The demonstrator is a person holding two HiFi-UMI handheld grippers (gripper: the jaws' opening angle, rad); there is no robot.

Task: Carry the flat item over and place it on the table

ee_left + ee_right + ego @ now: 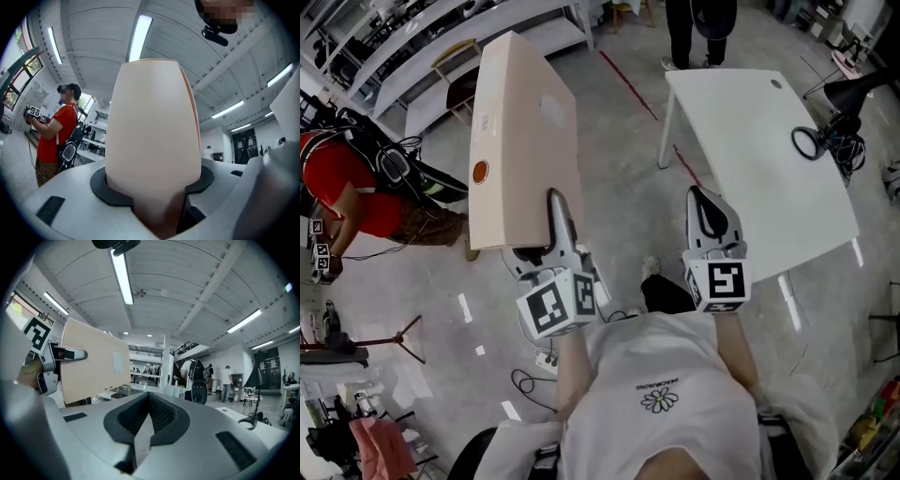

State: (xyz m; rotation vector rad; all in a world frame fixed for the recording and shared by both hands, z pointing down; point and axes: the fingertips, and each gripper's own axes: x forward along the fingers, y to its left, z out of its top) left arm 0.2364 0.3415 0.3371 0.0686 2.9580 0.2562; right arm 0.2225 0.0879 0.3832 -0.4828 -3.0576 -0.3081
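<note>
Clamping check: left tool (557, 202) has its jaws closed on the lower edge of the board (520, 141). The left gripper view shows the beige panel wedged between the pads and standing up out of them. Right tool (705, 204) has its jaws together with nothing between them, held up level with the left one.

Board is in the air, near upright and tilted a bit, over the floor (619, 187). It sits left of the worktop (750, 159) and clear of its near-left corner, with no contact. An orange sticker (479, 172) shows on its left side face.

Progress, as I read it: pickup is done and the carry is under way. Left to do: bring the board across over the worktop, lay it flat, then open the left tool.

Most of the top is bare. A cable (806, 142) lies coiled at the far-right edge, so aim for the middle or near side.

Counts:
- Boards: one
- Worktops: one
- Tools: two
- Cable coils: one
- Bystanders: one person in red (347, 202), off to the left
</note>
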